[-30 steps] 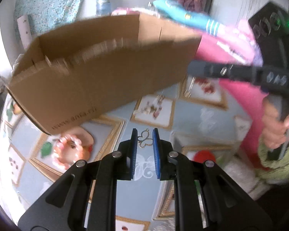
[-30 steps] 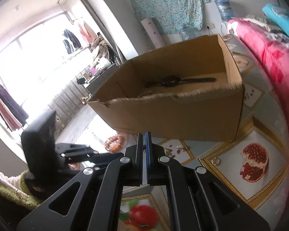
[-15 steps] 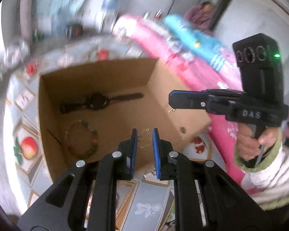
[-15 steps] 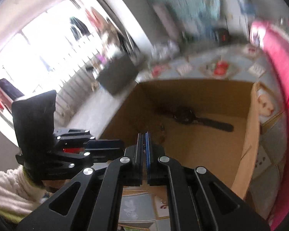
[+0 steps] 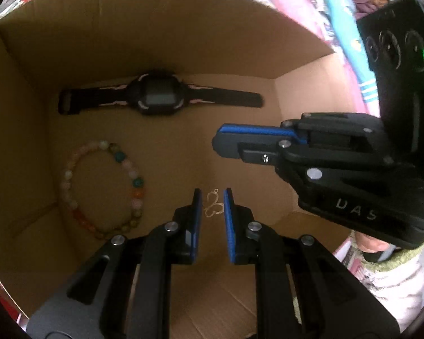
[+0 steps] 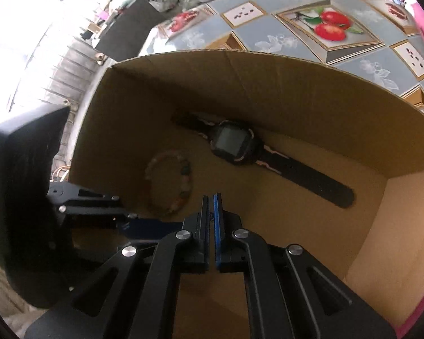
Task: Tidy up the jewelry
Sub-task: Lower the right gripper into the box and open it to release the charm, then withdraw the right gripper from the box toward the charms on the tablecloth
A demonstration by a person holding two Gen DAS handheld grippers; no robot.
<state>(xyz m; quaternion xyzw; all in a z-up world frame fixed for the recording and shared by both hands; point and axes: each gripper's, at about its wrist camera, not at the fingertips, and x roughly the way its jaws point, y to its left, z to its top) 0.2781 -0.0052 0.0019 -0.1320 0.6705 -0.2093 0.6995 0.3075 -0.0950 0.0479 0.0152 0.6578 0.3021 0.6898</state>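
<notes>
An open cardboard box [image 5: 183, 28] [image 6: 268, 84] holds a black watch [image 5: 158, 99] [image 6: 233, 141] along its far wall and a beaded bracelet [image 5: 119, 156] [image 6: 183, 186] to the left. My left gripper [image 5: 212, 197] points down into the box, shut on a small gold butterfly-shaped pendant [image 5: 212, 207] pinched between its blue pads. My right gripper [image 6: 211, 200] [image 5: 219, 141] also reaches into the box from the right, its jaws shut. I cannot tell whether anything thin is caught between them. The left gripper's finger [image 6: 155, 224] passes under the right one.
The box stands on a patterned tablecloth [image 6: 268, 39] with fruit pictures. Pink and blue bedding [image 5: 344, 42] lies behind the box's right side. A hand [image 5: 373, 245] in a light sleeve holds the right gripper's handle. The box floor near me is bare cardboard.
Both grippers swung from beside the box to above it and tipped down into it. The butterfly pendant stayed between the left pads, and the right jaws stayed shut.
</notes>
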